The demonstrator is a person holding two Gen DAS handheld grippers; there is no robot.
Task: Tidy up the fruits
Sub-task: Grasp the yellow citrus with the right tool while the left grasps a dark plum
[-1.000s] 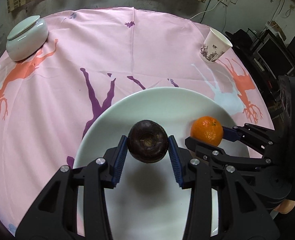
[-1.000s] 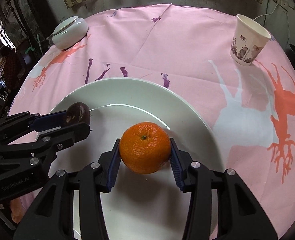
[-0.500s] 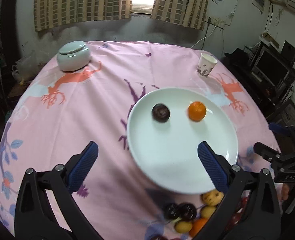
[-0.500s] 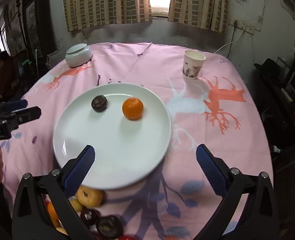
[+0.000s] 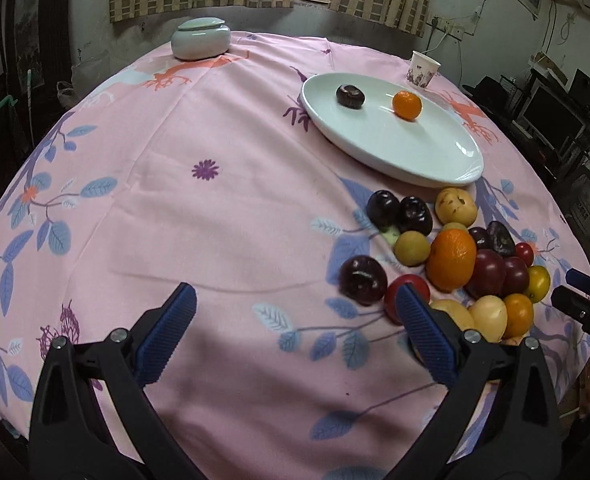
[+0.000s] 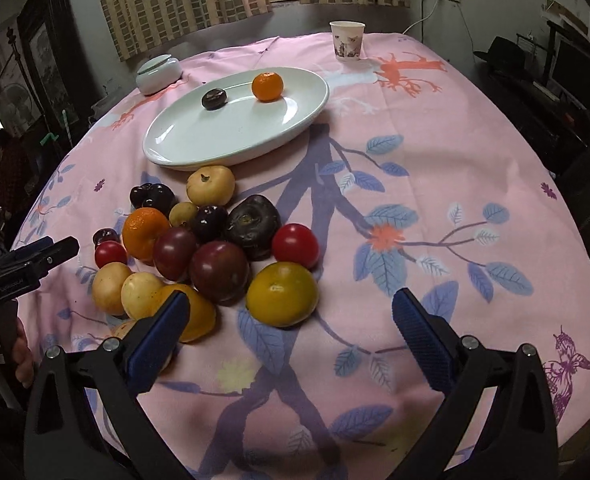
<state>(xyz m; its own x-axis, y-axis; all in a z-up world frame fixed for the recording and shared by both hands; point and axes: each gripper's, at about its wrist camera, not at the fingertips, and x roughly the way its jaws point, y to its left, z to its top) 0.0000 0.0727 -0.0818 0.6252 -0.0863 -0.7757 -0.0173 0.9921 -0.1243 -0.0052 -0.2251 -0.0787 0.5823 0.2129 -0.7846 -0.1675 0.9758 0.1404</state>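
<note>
inspecting the white plate (image 6: 183, 148), we find two items in it: a dark purple fruit (image 6: 214, 99) and an orange (image 6: 268, 87), apart from each other. we note a lidded ceramic jar (image 6: 158, 74) and a paper cup (image 6: 347, 40) beyond the plate; their contents cannot be seen. the left gripper (image 5: 295, 332) stands wide open, holding nothing, over bare pink tablecloth (image 5: 215, 220). the right gripper (image 6: 289, 334) is likewise spread wide and empty. the fruit pile (image 6: 211, 252) lies on the cloth just before the plate; in the right wrist view it sits ahead-left of the right gripper, its left finger overlapping the nearest fruit. in the left wrist view the pile lies right of the left gripper.
</note>
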